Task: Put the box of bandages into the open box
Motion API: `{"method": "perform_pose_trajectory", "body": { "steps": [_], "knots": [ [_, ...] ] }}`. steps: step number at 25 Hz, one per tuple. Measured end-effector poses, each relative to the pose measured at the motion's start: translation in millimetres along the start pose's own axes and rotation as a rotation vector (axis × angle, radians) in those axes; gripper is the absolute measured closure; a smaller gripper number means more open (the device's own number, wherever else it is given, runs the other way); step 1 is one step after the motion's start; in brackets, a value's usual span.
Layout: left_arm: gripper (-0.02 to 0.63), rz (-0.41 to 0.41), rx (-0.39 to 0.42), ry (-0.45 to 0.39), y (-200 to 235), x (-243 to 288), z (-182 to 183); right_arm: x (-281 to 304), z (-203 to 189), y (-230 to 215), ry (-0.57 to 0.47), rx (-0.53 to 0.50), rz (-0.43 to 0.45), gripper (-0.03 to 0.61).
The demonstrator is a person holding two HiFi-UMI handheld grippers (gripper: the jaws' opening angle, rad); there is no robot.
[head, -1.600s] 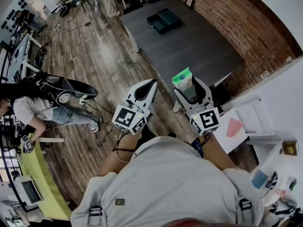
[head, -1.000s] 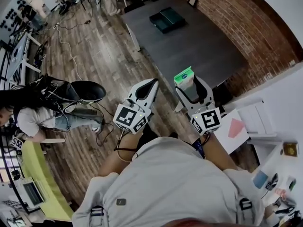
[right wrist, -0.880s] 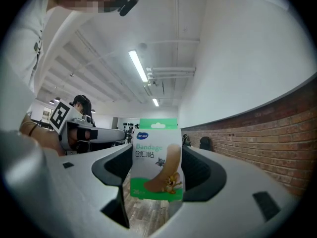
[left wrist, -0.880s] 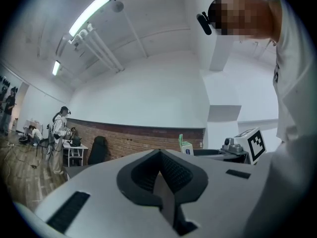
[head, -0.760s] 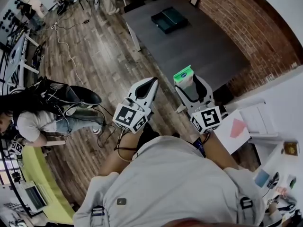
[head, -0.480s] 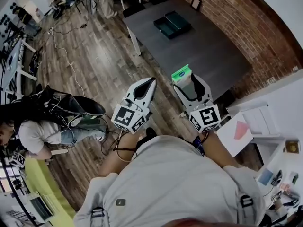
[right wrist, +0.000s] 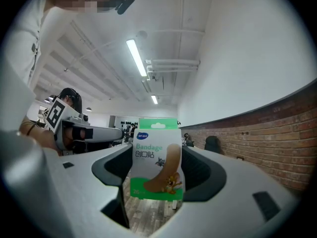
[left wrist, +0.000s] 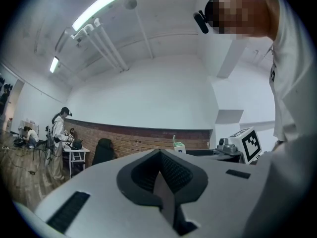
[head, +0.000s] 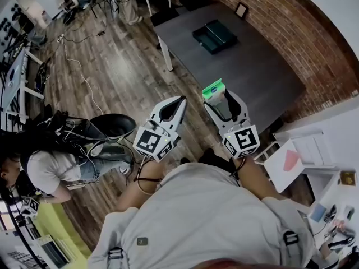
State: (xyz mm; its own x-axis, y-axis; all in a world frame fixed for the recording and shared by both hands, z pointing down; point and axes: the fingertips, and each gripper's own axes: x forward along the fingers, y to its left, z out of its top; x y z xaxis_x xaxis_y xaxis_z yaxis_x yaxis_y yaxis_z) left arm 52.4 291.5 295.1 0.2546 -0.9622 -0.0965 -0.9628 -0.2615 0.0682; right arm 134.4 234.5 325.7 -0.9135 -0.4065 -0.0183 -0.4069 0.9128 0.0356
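Note:
A green and white box of bandages (head: 213, 90) (right wrist: 156, 157) stands upright between the jaws of my right gripper (head: 217, 98) (right wrist: 154, 175), which is shut on it, held in the air over the wooden floor. The dark green open box (head: 215, 36) lies far ahead on the grey table (head: 252, 72). My left gripper (head: 178, 101) (left wrist: 159, 157) is shut with nothing in it, level with the right one and to its left. In the left gripper view, the bandage box (left wrist: 177, 146) and the right gripper's marker cube (left wrist: 246, 144) show to the right.
A person (head: 50, 164) sits on the floor at the left beside a dark bag (head: 109, 126). Cables (head: 76, 55) trail over the wooden floor. A brick wall (head: 286, 32) runs behind the table. A white desk with papers (head: 300, 156) stands at the right.
The grey table and the open box have slid lower and rightward in the head view. Both grippers keep the same pose, the right one still shut on the bandage box.

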Motion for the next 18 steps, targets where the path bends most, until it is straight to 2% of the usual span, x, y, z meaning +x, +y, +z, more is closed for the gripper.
{"method": "perform_pose_trajectory", "body": {
  "steps": [8, 13, 18],
  "knots": [
    [0.6, 0.015, -0.002, 0.021, 47.0, 26.6, -17.5, 53.5, -23.3, -22.1, 0.002, 0.029, 0.014, 0.273],
    [0.598, 0.022, -0.015, 0.042, 92.8, 78.2, -33.7, 99.8, -33.9, -71.5, 0.005, 0.038, 0.001, 0.273],
    [0.598, -0.003, -0.03, 0.059, 129.3, 154.7, -39.7, 143.8, -39.0, -137.8, 0.012, 0.046, -0.026, 0.273]
  ]
}}
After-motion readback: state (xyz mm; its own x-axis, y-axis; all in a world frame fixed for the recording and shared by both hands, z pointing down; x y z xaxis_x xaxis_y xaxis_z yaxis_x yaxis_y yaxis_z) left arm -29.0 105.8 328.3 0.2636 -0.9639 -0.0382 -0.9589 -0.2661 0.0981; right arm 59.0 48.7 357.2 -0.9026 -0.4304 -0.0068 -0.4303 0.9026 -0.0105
